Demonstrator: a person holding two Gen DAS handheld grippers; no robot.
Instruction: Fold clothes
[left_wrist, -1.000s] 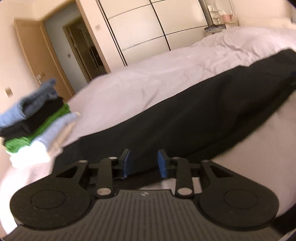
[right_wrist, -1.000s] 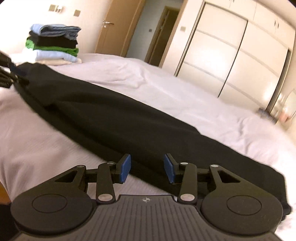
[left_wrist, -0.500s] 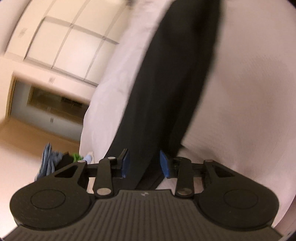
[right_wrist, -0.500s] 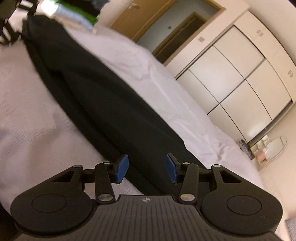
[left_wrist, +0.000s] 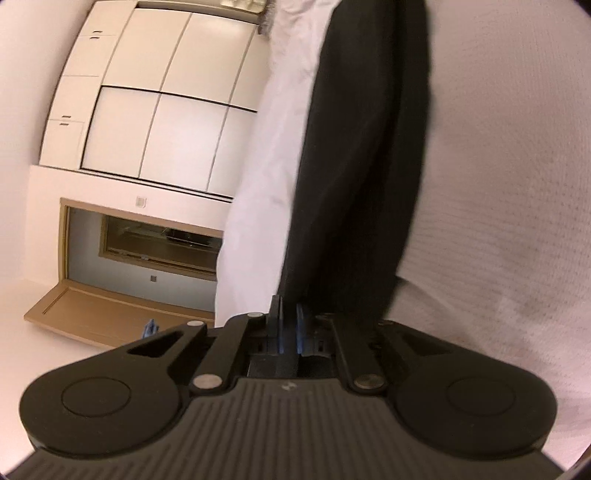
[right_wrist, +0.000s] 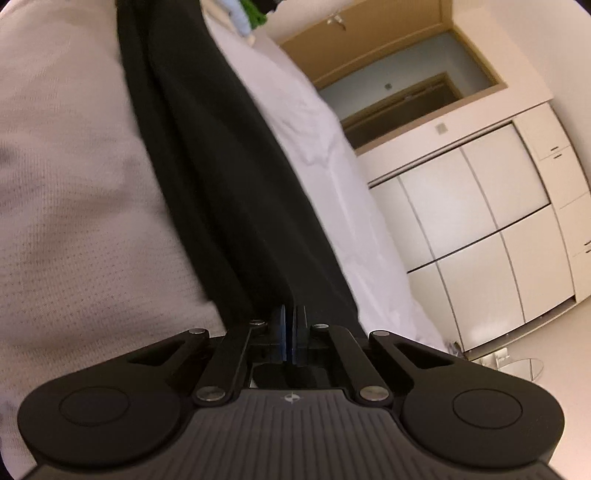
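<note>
A long black garment (left_wrist: 354, 166) lies stretched across the white bed (left_wrist: 498, 184). In the left wrist view it runs straight down into my left gripper (left_wrist: 289, 325), whose jaws are closing tight on its near end, the blue pads almost touching with dark cloth between them. The right wrist view shows the same garment (right_wrist: 221, 166) leading from the far end down into my right gripper (right_wrist: 290, 328), whose jaws are closing with the pads pressed together on the cloth edge. Both views are rolled strongly sideways.
A stack of folded clothes (right_wrist: 247, 14) sits on the bed (right_wrist: 74, 184) beyond the garment's far end. White wardrobe doors (right_wrist: 480, 221) and an open doorway (right_wrist: 399, 74) lie past the bed. The wardrobe (left_wrist: 155, 110) also shows in the left view.
Both grippers rolled sideways, sank toward the bed and went from open around the garment's ends to shut on the cloth.
</note>
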